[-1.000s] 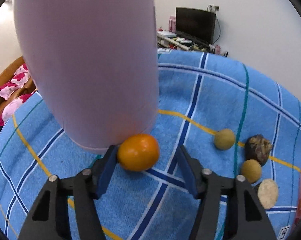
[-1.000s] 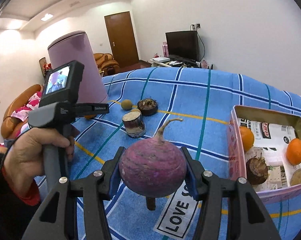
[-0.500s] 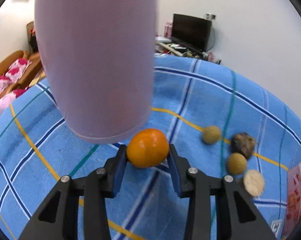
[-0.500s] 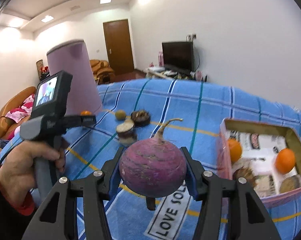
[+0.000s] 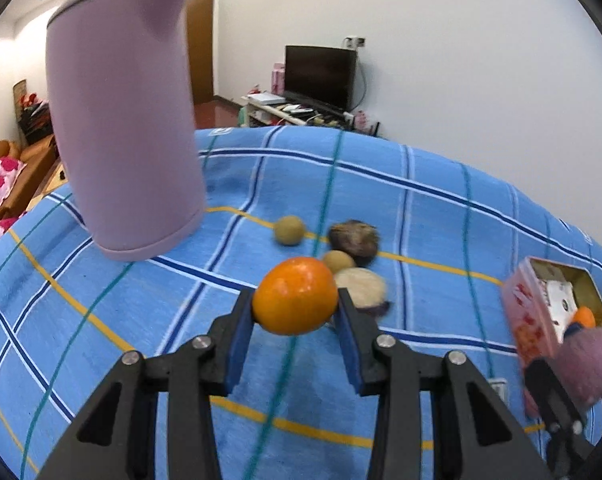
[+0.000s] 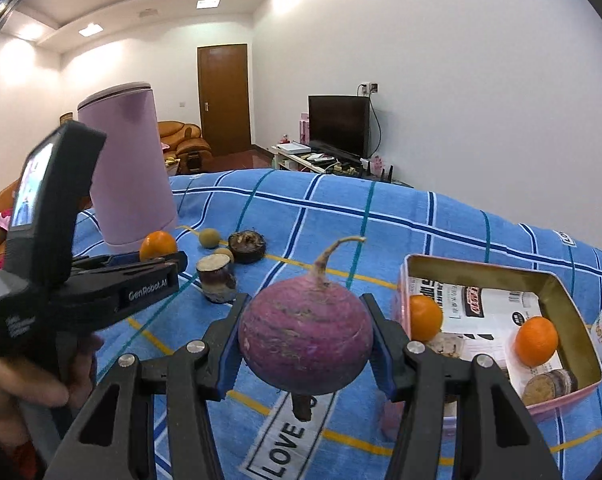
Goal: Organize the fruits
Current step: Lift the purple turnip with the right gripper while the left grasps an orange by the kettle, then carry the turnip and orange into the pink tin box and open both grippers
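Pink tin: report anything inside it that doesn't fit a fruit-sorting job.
Printed paper packaging lines the pink tin under two oranges and some cut brown pieces. Nothing looks spilled or damaged.

- The orange (image 5: pixel 295 295) hides part of the cut brown fruit (image 5: pixel 361 285) and a small round fruit (image 5: pixel 338 259) behind it.
- The purple turnip (image 5: pixel 585 364) at the far right is blurry and cut off by the picture's edge.
- The pink box (image 6: pixel 563 300) is cut off on its right side, and the right gripper (image 6: pixel 305 344) hides its near left corner.
- The words on the paper (image 6: pixel 489 308) inside are too small to read.
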